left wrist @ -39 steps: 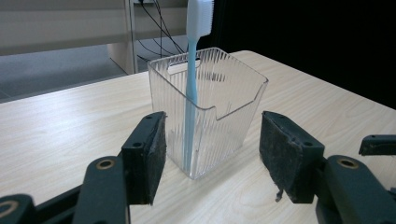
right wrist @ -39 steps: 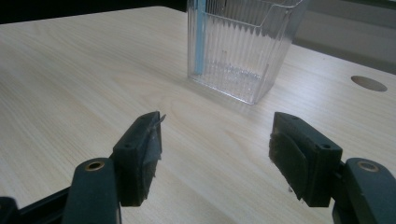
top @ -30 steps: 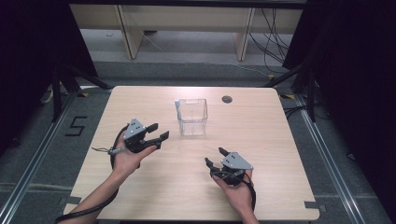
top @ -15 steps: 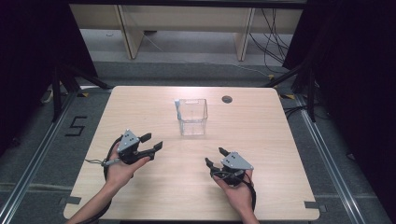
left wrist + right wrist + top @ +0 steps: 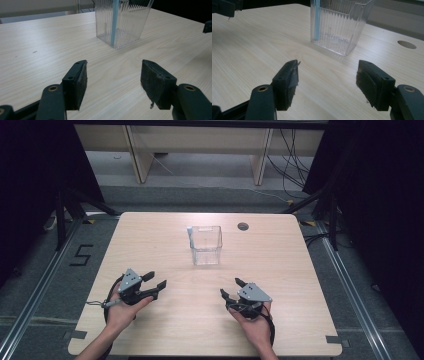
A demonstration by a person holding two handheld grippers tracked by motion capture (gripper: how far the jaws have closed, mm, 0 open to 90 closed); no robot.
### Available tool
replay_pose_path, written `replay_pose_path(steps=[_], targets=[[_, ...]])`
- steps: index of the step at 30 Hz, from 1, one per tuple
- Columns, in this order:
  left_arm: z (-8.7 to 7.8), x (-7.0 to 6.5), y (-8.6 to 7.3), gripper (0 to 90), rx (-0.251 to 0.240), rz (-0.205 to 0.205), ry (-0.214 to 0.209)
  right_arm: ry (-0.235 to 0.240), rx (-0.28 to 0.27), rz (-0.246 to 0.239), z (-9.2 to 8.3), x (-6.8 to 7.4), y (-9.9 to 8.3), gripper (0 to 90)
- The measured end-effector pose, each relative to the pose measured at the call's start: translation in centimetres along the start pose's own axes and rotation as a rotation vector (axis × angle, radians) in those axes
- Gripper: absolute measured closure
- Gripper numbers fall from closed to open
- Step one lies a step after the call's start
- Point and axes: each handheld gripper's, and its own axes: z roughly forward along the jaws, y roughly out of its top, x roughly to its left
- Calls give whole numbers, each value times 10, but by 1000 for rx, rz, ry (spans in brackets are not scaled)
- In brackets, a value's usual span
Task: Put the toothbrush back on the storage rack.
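Clear box (image 5: 206, 245) stands mid-table — cable hole (image 5: 243, 226) just beyond it.

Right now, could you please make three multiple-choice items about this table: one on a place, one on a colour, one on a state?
1. Where does the clear container stand?
A. beyond both claws, mid-table
B. at the near edge
C. on the floor

2. What colour is the strip on the container?
A. red
B. light blue
C. green

3. How is the left claw?
A. shut on the container
B. shut on nothing
C. open

Answers: 1 A, the high view shows it farther up the table; 2 B, both gripper views show it; 3 C, bare wood shows between its pads.
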Motion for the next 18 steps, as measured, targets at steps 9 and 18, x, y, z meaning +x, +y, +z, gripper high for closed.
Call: replay_pose_path(steps=[9,18], targets=[[-7,4,-18,374,-19,-16,4,-2,-5,-4,1,1,-1,350],[-12,2,-21,365,-77,-9,29,8,2,-10,3,1,-1,350]])
